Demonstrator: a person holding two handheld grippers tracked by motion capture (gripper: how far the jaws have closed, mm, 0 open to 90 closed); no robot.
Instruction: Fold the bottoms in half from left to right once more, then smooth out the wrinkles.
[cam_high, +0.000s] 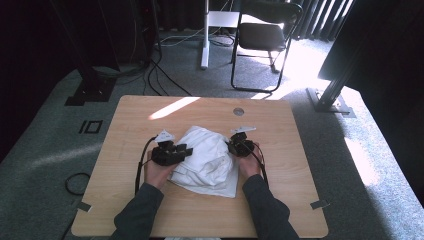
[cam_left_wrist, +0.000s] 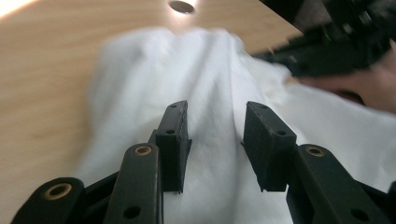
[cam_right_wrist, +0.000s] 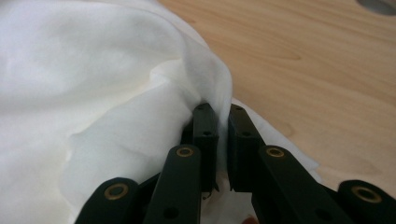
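Soft white cloth, bunched on the counter
Your right tool pinches a limp fold; left tool hangs spread above — grab an edge

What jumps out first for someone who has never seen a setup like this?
A crumpled white cloth lies in the middle of a light wooden table, bright against the dark room. A person reaches in from the near edge with a black two-jaw tool in each hand: the right gripper pinches a fold at the cloth's right edge, while the left gripper hangs over the cloth's left side with its jaws apart. Behind the table stands a black folding chair in sunlight.
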